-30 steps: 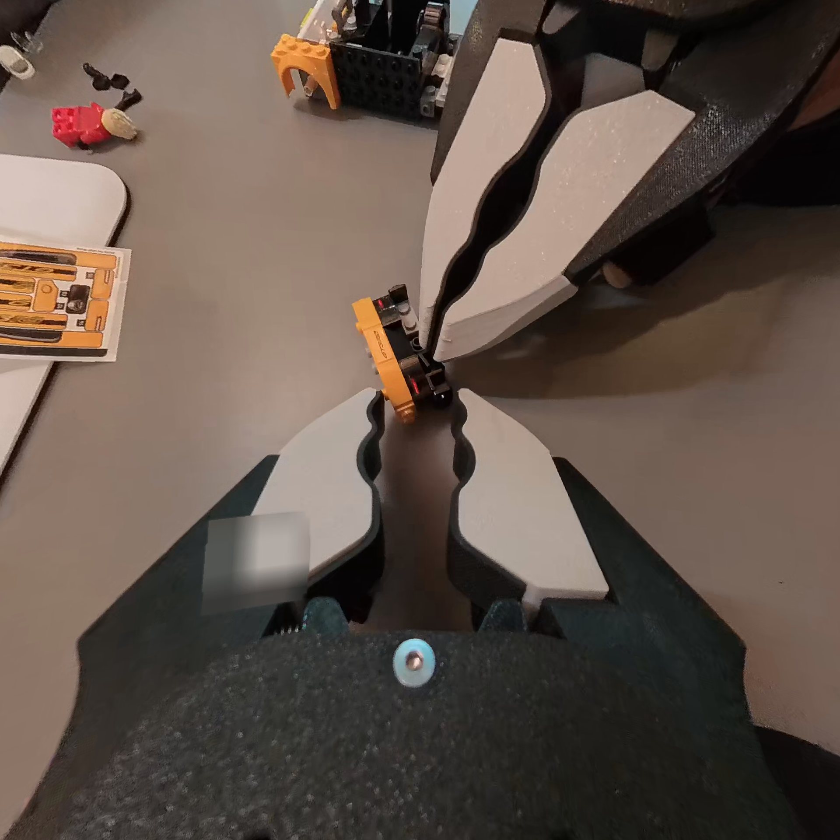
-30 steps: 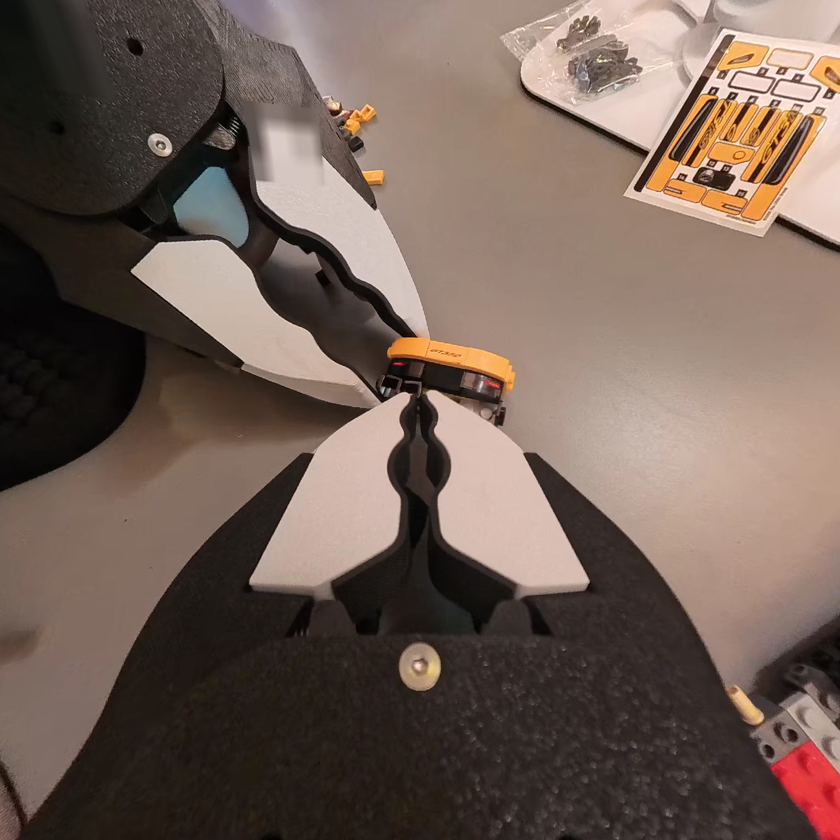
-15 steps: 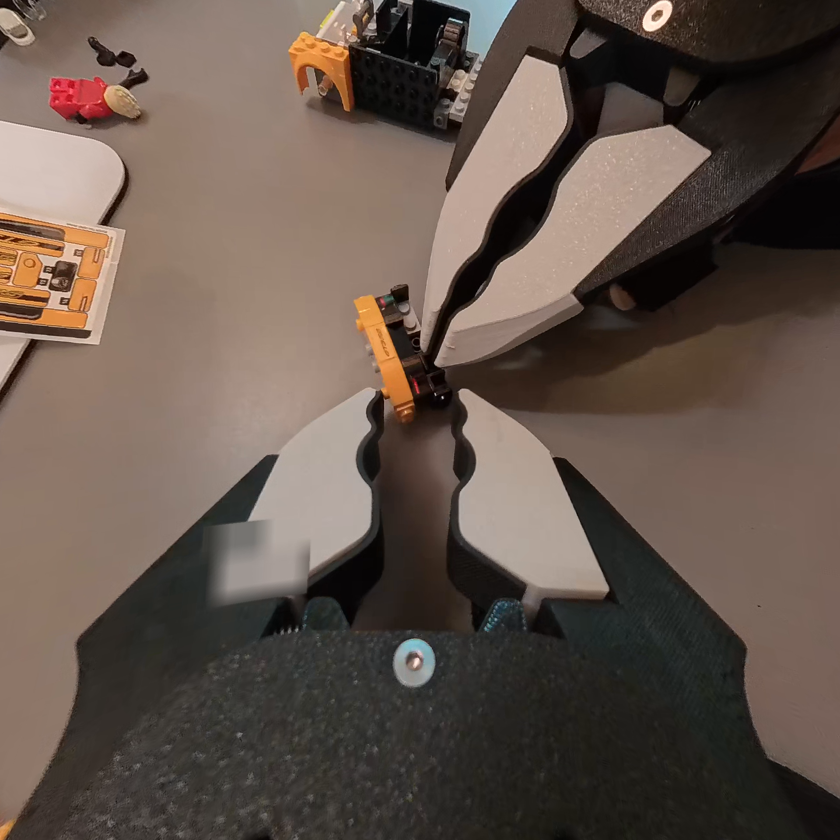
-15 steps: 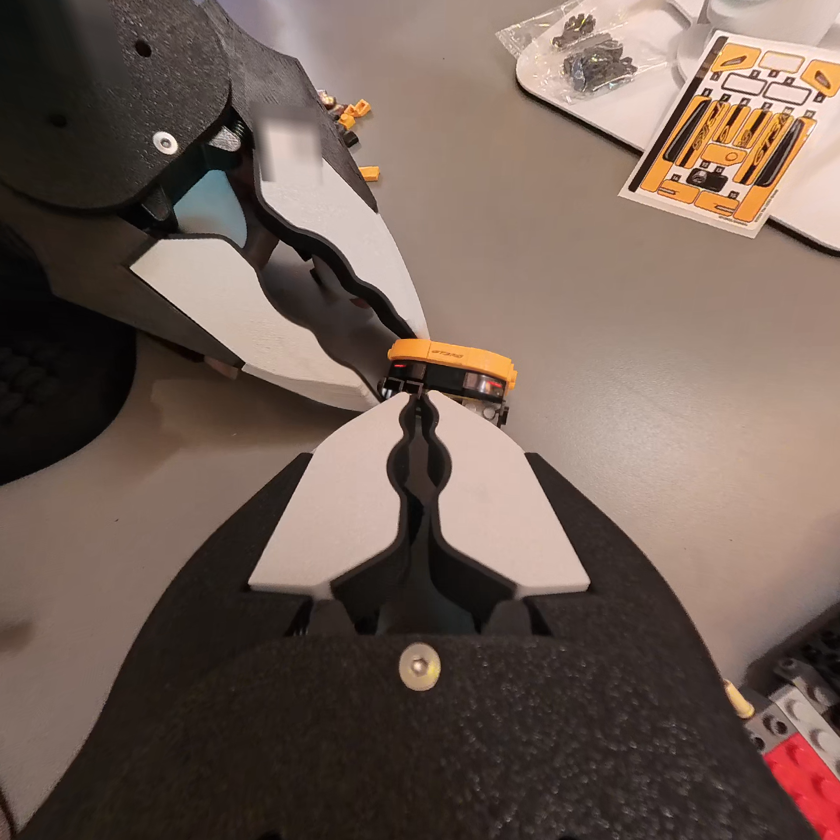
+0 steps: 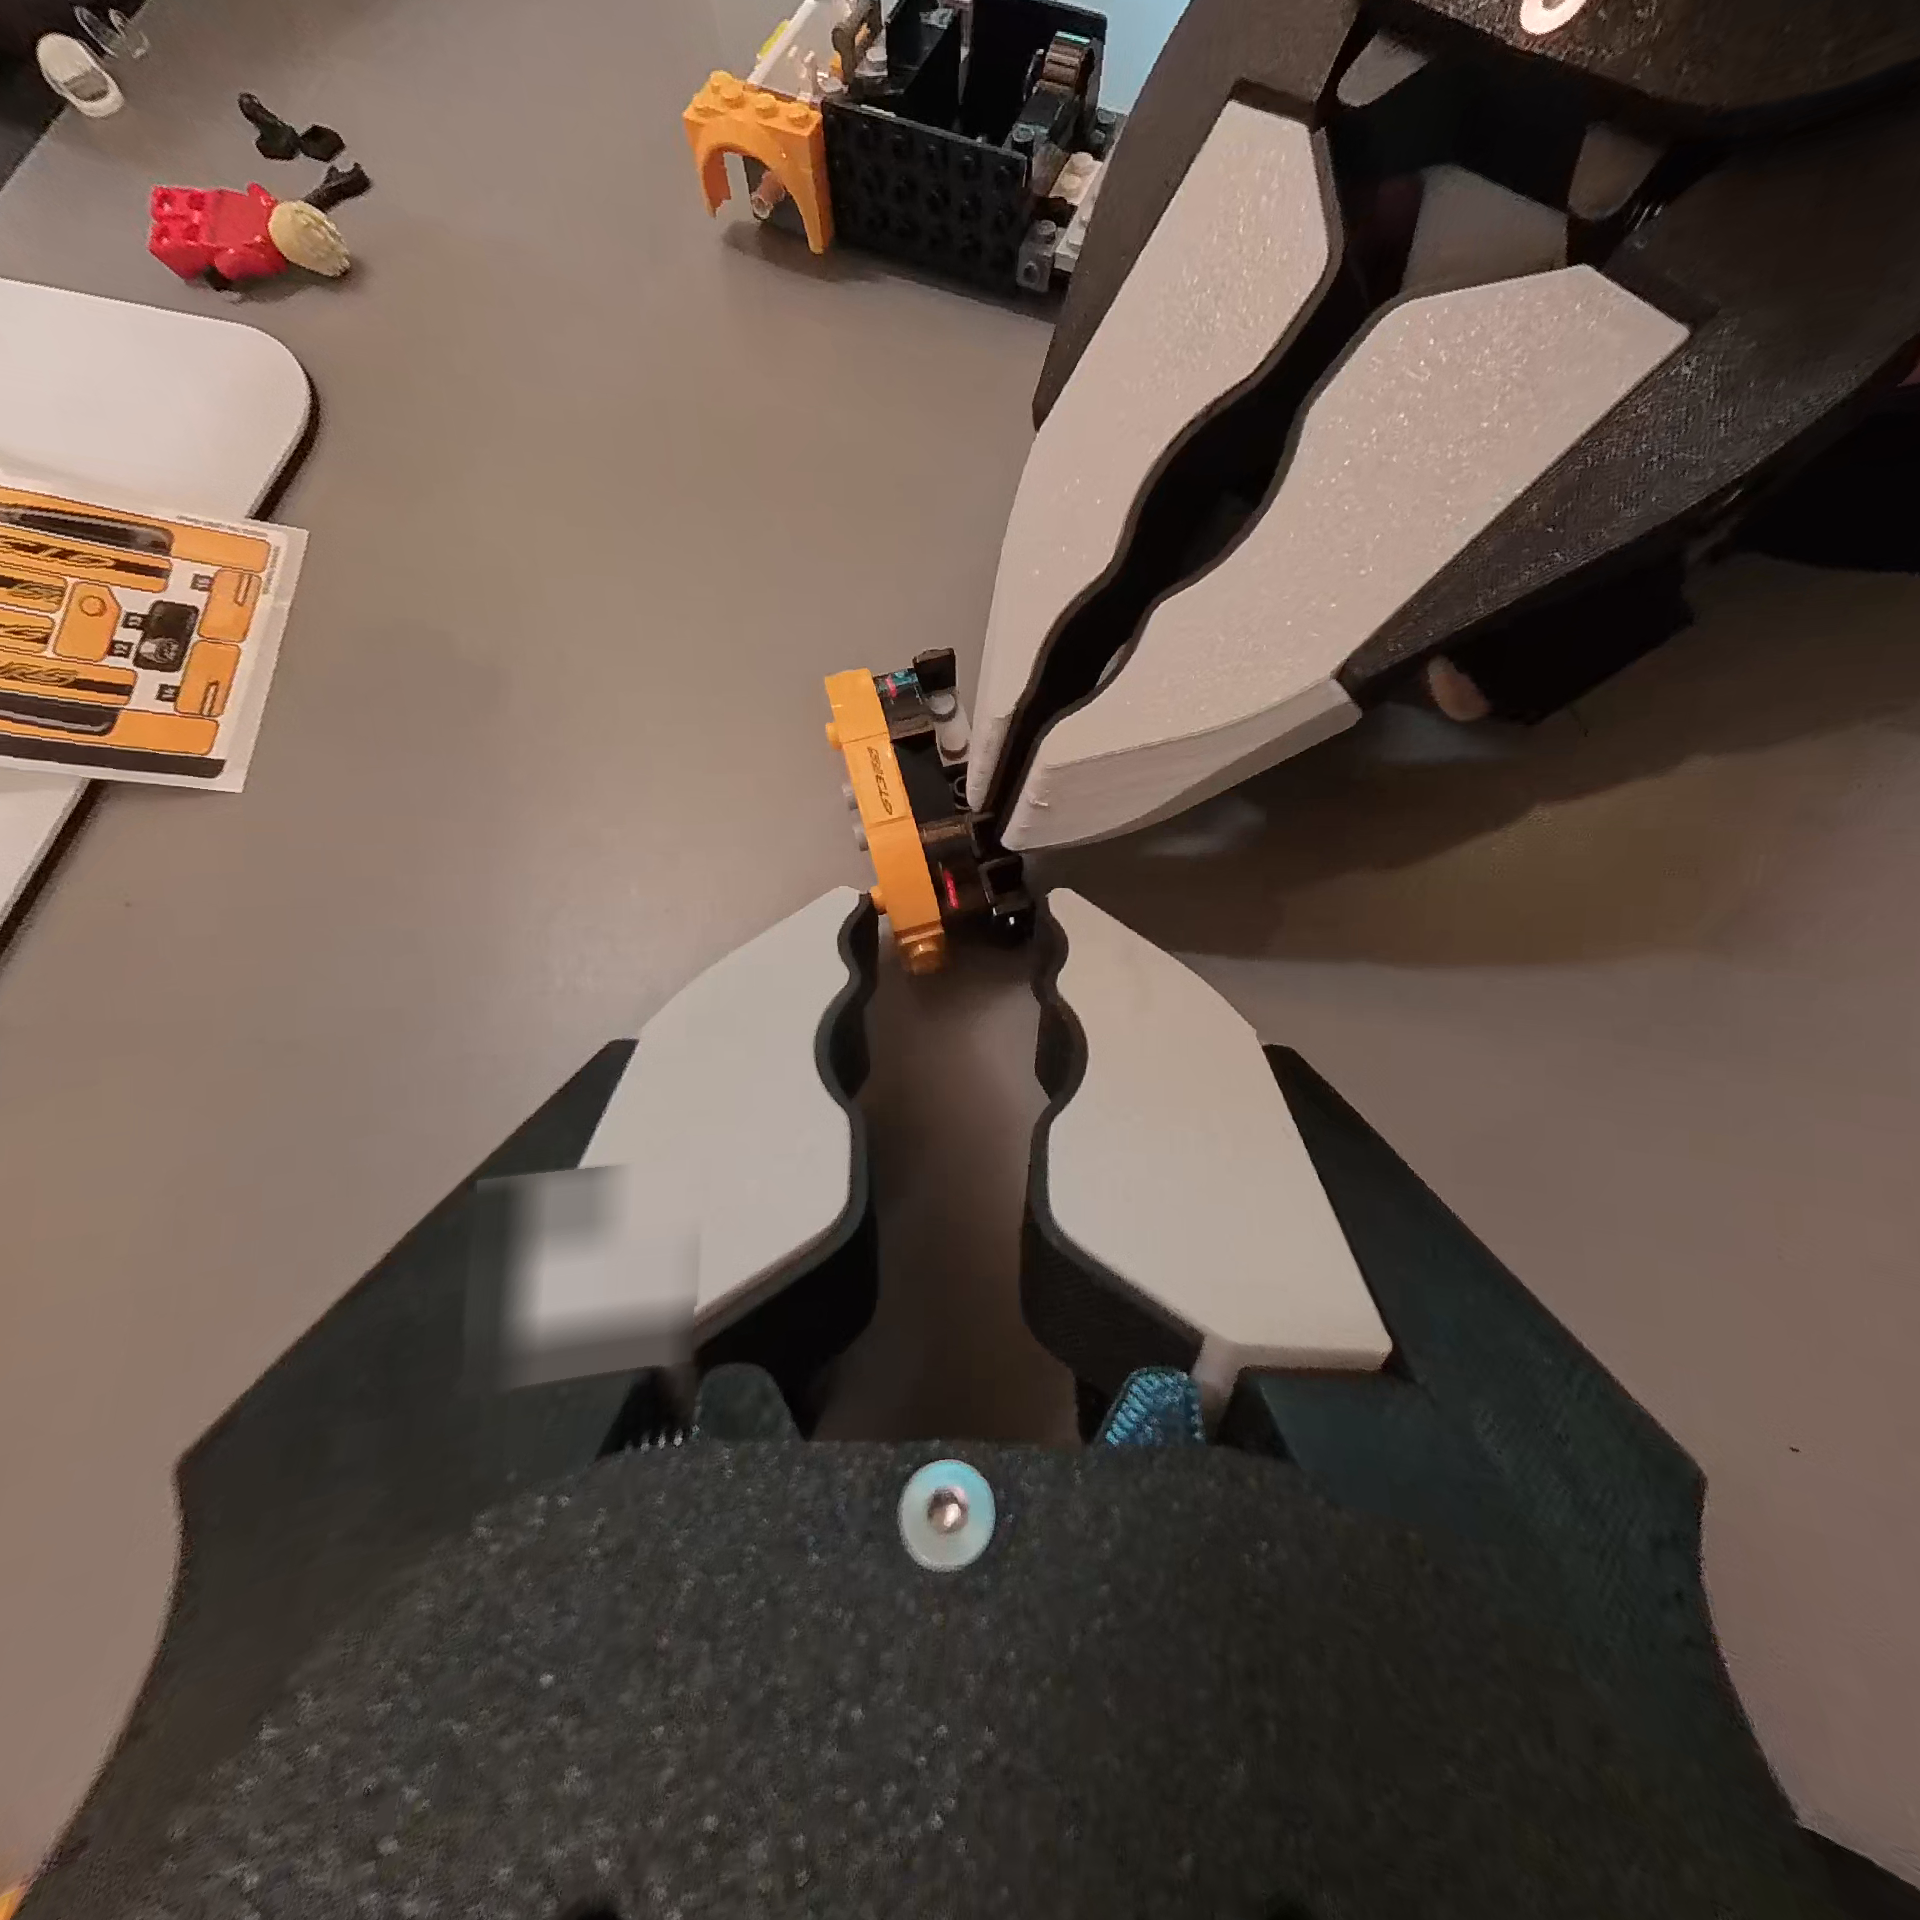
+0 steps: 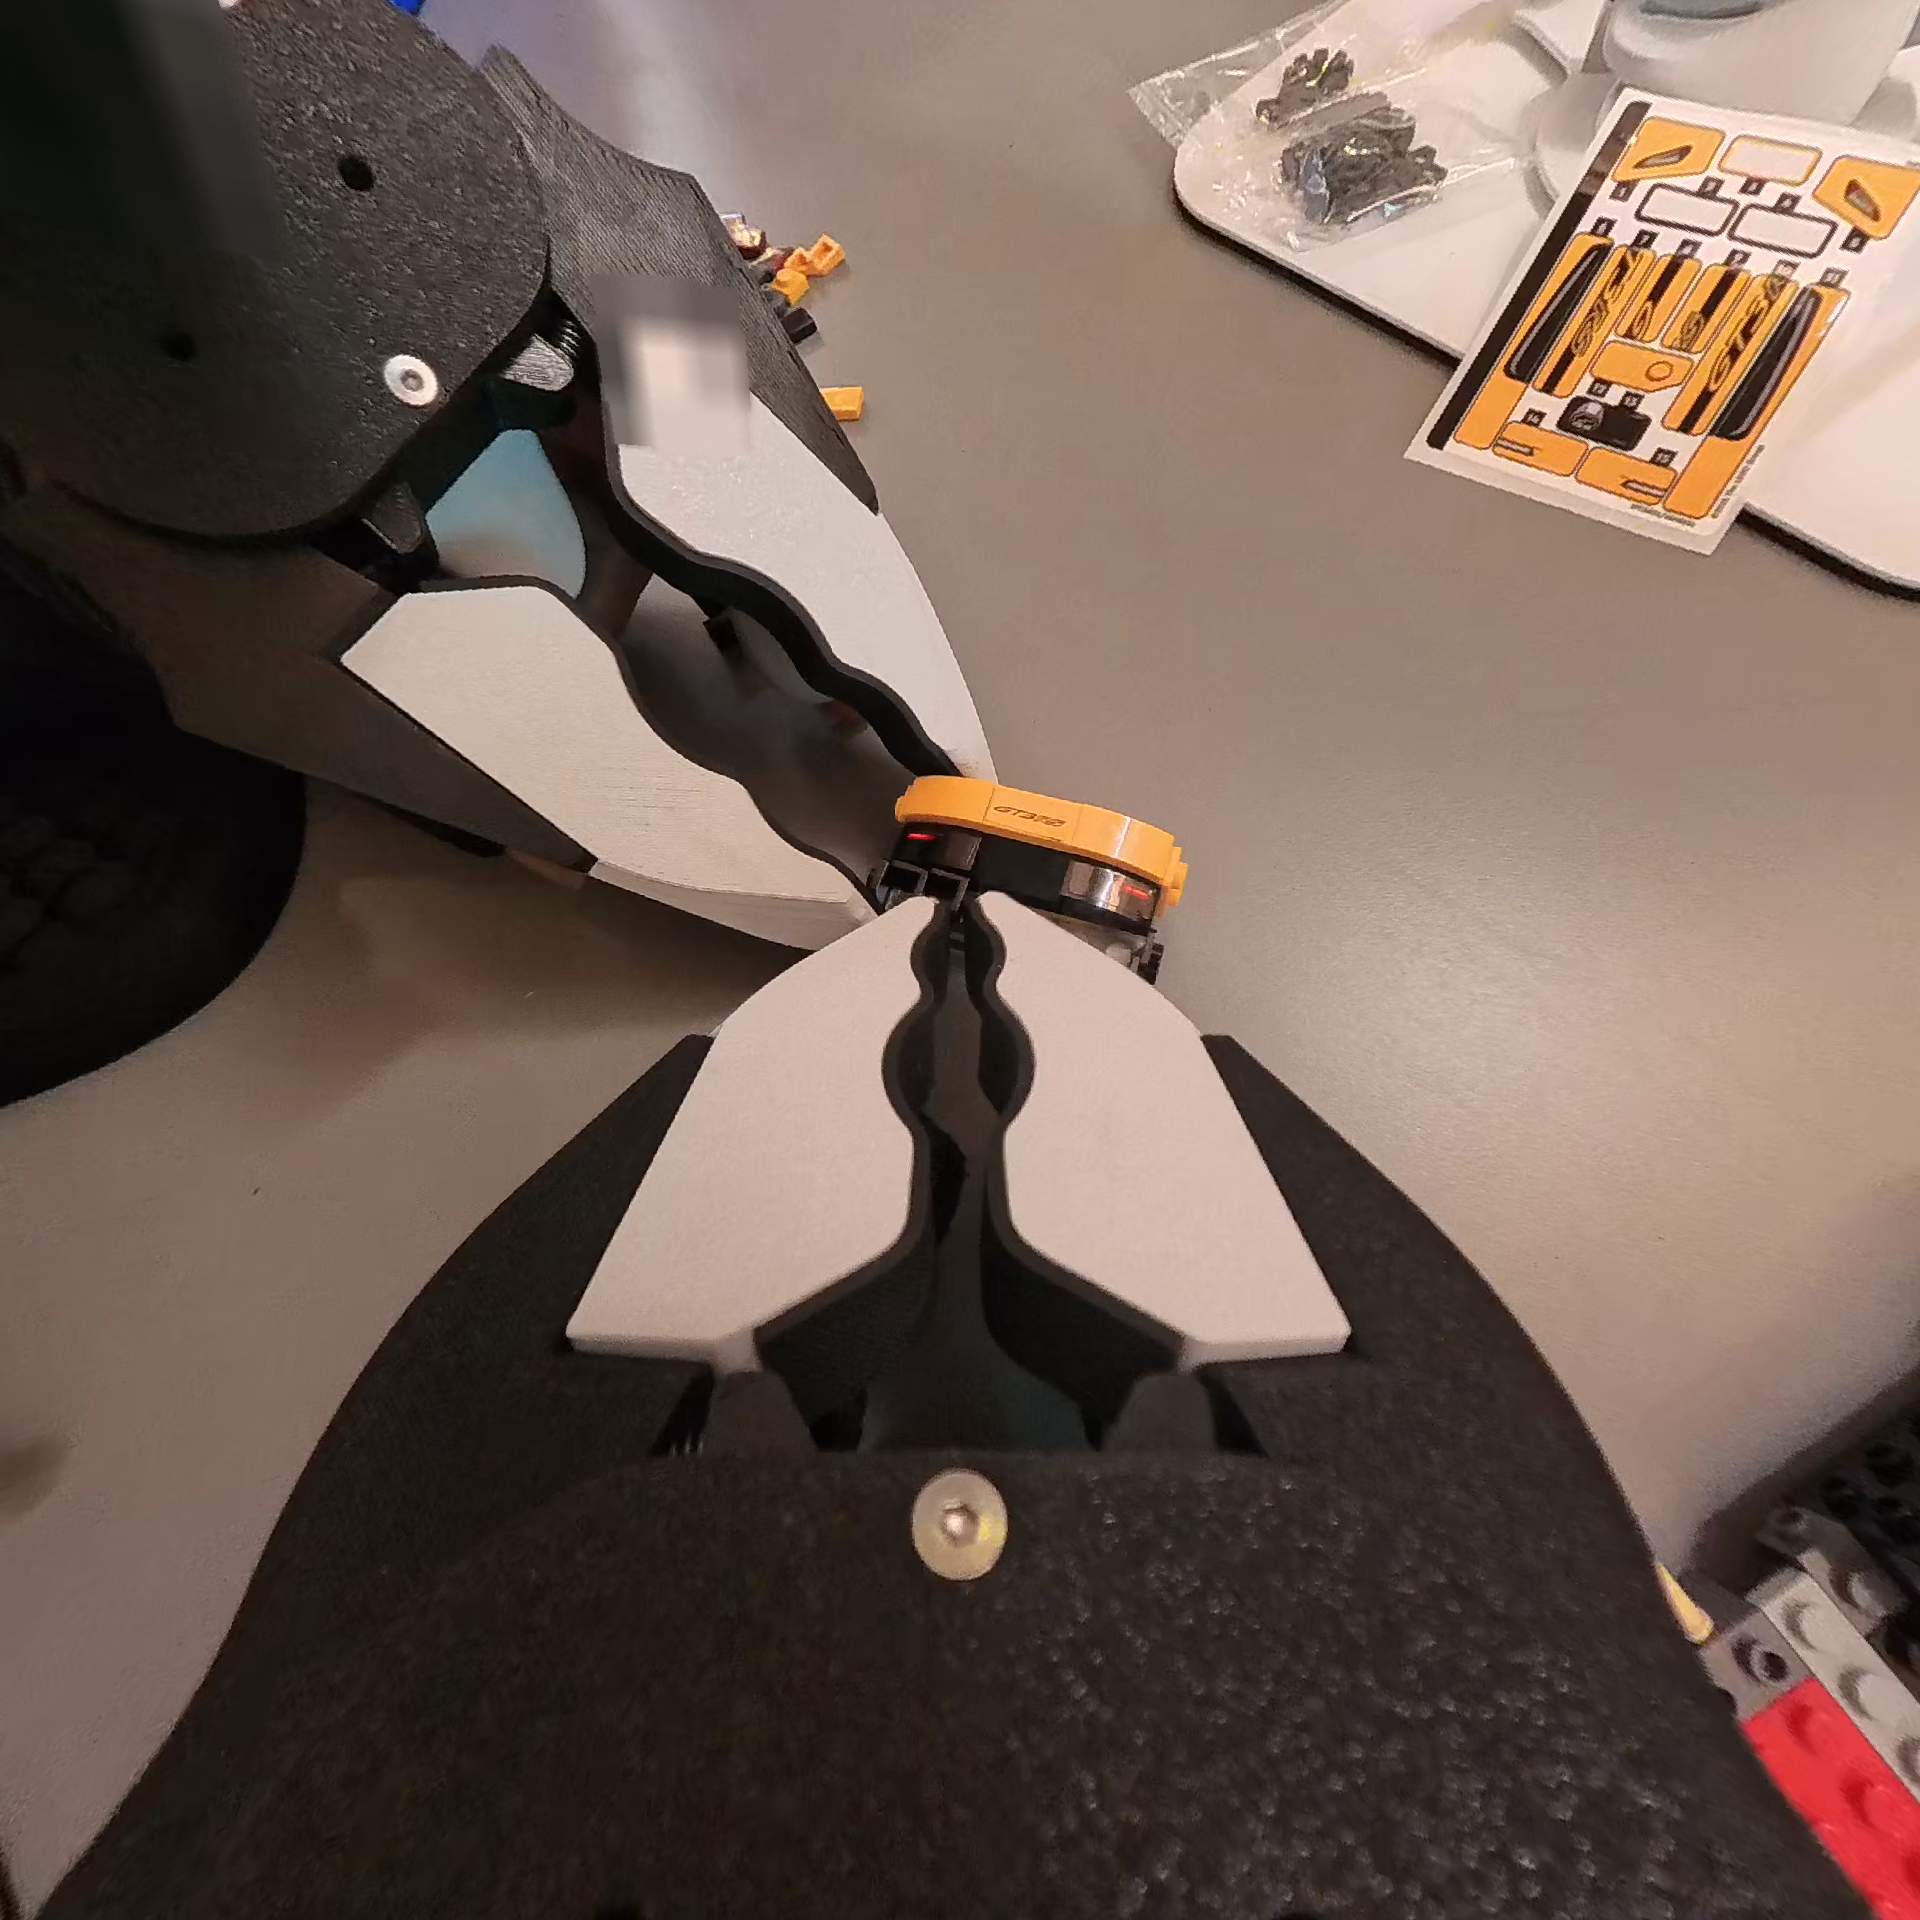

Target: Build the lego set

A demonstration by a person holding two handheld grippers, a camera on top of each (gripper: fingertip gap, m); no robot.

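A small orange and black lego assembly point(image 5: 899, 821) sits at the middle of both views, also in the right wrist view point(image 6: 1039, 842). My right gripper point(image 6: 951, 909) is shut on its black underside and comes in from the upper right in the left wrist view point(image 5: 997, 821). My left gripper point(image 5: 951, 914) is open, its fingertips on either side of the assembly's near end. In the right wrist view it point(image 6: 920, 831) reaches in from the left. I cannot tell whether the assembly touches the grey table.
A partly built black chassis with an orange arch point(image 5: 914, 156) stands far ahead. A red piece point(image 5: 223, 229), a sticker sheet point(image 5: 125, 634) and a white tray point(image 5: 135, 384) lie to the left. A bag of black parts point(image 6: 1340, 145) and red and grey bricks point(image 6: 1849, 1745) show in the right wrist view. Left and right tips are no more than a few centimetres apart. From either gripper's tips it is about 25 cm to the red piece point(image 5: 223, 229).
Both grippers have drifted slightly over the table together. The right stays shut on the assembly and the left stays open around its end.
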